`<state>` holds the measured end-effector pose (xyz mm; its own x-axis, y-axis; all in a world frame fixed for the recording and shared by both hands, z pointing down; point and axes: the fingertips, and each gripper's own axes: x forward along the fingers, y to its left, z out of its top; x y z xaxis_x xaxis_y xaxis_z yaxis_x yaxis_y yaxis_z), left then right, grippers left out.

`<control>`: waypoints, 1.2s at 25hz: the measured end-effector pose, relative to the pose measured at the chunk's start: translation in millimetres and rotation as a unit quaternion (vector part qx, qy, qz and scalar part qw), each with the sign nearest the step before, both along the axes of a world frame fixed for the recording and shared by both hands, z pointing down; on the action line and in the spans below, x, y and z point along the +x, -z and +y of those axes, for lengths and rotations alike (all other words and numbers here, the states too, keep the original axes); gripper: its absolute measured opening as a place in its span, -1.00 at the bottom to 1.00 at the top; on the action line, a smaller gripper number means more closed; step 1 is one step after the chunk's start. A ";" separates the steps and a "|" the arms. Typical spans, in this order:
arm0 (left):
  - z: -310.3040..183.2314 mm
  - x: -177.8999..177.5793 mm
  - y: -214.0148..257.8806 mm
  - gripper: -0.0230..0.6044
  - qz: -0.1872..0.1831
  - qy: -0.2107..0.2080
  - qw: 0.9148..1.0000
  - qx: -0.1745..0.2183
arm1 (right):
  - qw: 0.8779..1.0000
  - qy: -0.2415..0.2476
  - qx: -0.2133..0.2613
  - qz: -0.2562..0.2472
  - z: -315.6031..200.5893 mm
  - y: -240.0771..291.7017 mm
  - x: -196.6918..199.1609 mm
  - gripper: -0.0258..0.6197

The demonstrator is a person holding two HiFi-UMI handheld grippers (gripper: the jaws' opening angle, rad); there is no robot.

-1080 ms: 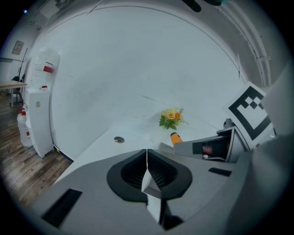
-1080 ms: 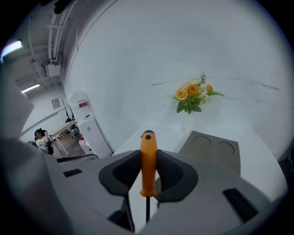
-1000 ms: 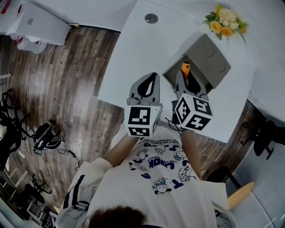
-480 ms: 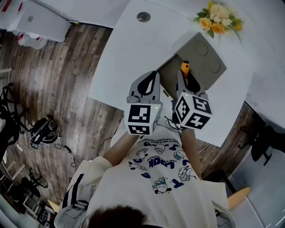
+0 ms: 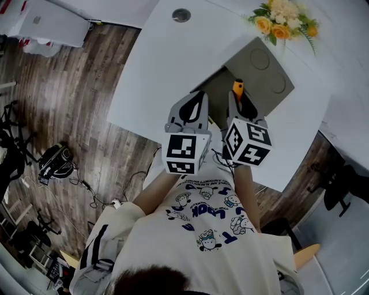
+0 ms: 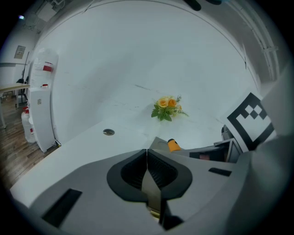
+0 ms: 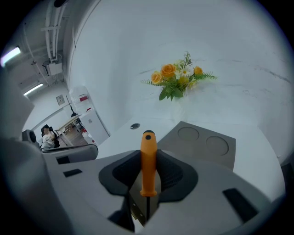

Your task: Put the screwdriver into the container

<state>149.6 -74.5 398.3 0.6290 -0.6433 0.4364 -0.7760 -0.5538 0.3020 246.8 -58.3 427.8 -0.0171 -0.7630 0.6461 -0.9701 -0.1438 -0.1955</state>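
In my right gripper (image 5: 239,102) stands an orange-handled screwdriver (image 5: 237,87), handle pointing away from me; the jaws are shut on the handle (image 7: 148,160). It hovers over the near, darker part of the grey container (image 5: 262,66), whose lighter panel carries two round dents (image 7: 202,144). My left gripper (image 5: 195,101) is just to the left, over the white table, jaws shut with nothing between them (image 6: 147,172). The left gripper view catches the orange handle tip (image 6: 173,145) beside the container's corner (image 6: 158,143).
A bunch of yellow and orange flowers (image 5: 282,23) stands at the table's far right behind the container. A round metal grommet (image 5: 181,15) sits in the white tabletop (image 5: 155,69) at the far left. Wooden floor and a white cabinet (image 5: 46,23) lie to the left.
The head view has shifted slightly, so the table sits a little higher in frame. Both grippers keep nearly the same place, and the right one still holds the screwdriver.
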 end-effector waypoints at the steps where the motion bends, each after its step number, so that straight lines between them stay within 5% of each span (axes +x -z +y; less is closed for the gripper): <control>1: 0.4 0.9 -2.1 -0.87 -0.001 0.001 1.000 -0.002 | 1.000 0.002 -0.004 0.000 0.6 -3.3 0.7 -0.54; 30: 3.9 15.9 -67.0 -0.87 -0.033 0.005 0.997 -0.070 | 0.993 0.034 -0.112 -0.025 10.2 -97.7 11.2 -0.54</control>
<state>165.5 -70.5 465.3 0.5890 -0.5796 0.5631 -0.8026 -0.5010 0.3239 258.0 -48.1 525.5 -0.1003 -0.5967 0.7962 -0.9690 -0.1231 -0.2144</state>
